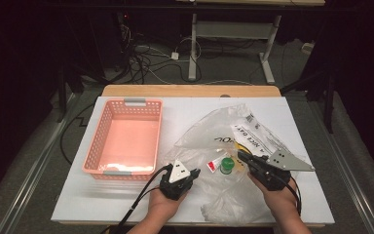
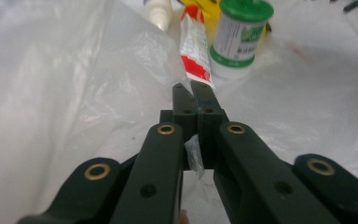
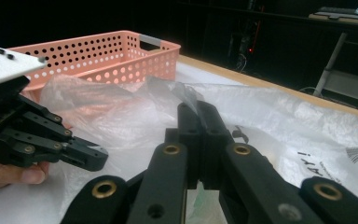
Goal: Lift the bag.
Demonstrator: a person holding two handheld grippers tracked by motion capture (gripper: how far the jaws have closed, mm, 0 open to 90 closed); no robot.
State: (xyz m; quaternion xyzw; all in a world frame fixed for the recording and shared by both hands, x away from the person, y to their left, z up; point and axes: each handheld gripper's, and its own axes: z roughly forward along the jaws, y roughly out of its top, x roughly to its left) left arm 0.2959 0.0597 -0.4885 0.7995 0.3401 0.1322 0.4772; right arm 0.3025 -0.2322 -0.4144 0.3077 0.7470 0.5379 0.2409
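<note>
Grippers: left (image 2: 193,91) + right (image 3: 200,109) jaws pinching plastic bag (image 1: 209,131) film.

The bag (image 1: 224,146) is thin clear plastic, crinkled and glossy, catching the light in soft folds. The basket (image 1: 126,139) is pink moulded plastic, perforated, with a smooth sheen. The left gripper (image 2: 193,91) and right gripper (image 3: 198,112) are matt black plastic with brass-coloured metal bushings. The surface (image 1: 78,195) looks white and matt, its far edge bare pale wood. The bottle (image 2: 237,37) has a glossy green plastic cap.
</note>
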